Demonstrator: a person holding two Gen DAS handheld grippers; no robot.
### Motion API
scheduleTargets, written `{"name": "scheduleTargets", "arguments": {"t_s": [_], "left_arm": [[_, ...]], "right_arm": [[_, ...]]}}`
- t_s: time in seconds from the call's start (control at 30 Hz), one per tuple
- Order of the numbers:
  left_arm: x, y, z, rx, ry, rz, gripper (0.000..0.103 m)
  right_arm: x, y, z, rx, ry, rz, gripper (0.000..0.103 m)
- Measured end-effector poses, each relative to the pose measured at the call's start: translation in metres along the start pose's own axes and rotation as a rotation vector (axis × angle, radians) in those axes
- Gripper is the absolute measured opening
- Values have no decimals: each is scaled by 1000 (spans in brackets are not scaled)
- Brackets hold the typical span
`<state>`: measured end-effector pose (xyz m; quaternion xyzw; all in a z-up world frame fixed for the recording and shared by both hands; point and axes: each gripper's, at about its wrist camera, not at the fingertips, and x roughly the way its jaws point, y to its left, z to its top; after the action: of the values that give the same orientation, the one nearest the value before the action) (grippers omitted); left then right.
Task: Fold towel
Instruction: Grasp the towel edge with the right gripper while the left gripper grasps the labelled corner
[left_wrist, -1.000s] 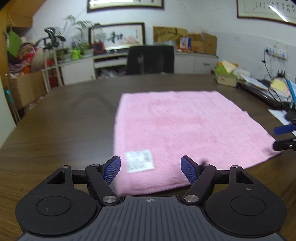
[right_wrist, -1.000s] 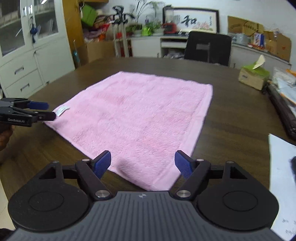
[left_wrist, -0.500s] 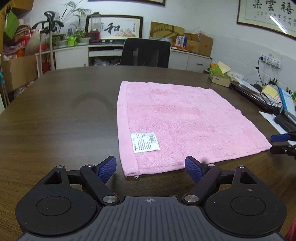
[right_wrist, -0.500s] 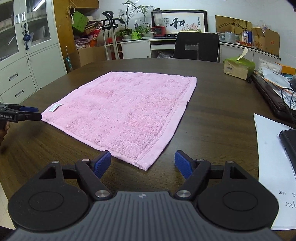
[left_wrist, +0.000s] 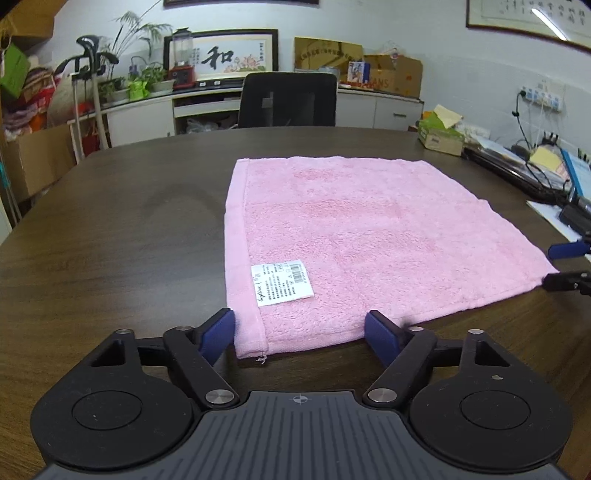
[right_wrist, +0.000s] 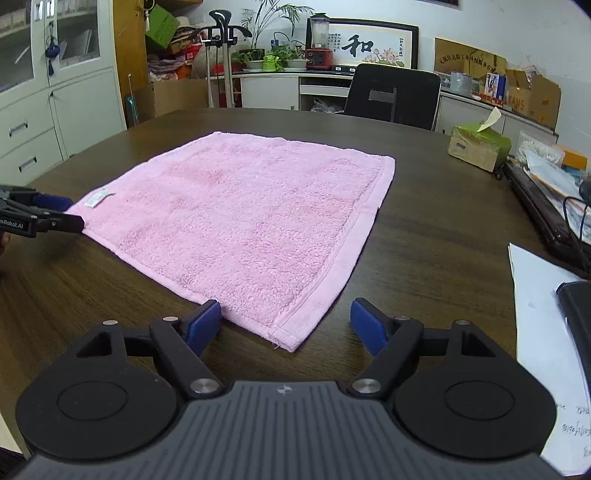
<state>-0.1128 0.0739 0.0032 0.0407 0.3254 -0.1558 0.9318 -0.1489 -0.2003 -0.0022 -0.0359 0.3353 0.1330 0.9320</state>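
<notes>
A pink towel (left_wrist: 354, 236) lies flat and unfolded on the dark wooden table (left_wrist: 110, 240); it also shows in the right wrist view (right_wrist: 251, 218). A white label (left_wrist: 282, 282) sits near its near-left corner. My left gripper (left_wrist: 301, 334) is open, its fingers either side of that near-left corner, just above the table. My right gripper (right_wrist: 286, 325) is open around the towel's near-right corner. Each gripper shows at the edge of the other's view: the right one (left_wrist: 567, 267) and the left one (right_wrist: 48, 216).
A black office chair (left_wrist: 288, 99) stands at the table's far side. A green tissue box (right_wrist: 478, 146), cables and a laptop lie along the right edge. White papers (right_wrist: 539, 325) and a black object lie near the right gripper.
Both grippers drew back from over the towel, then moved in low so that each now straddles a near corner. Both stayed open.
</notes>
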Motion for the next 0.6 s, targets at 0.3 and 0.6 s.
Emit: {"name": "scheduleTargets", "arguments": {"t_s": [0.3,0.6], "left_arm": [[-1,-6,1,18,-9,-15,53],[0,-13,3,-34,-7,-74,9]], "right_arm": [[-4,8,1,-14,-10,10,39],[-11,5,-3,50,-54,4,13]]}}
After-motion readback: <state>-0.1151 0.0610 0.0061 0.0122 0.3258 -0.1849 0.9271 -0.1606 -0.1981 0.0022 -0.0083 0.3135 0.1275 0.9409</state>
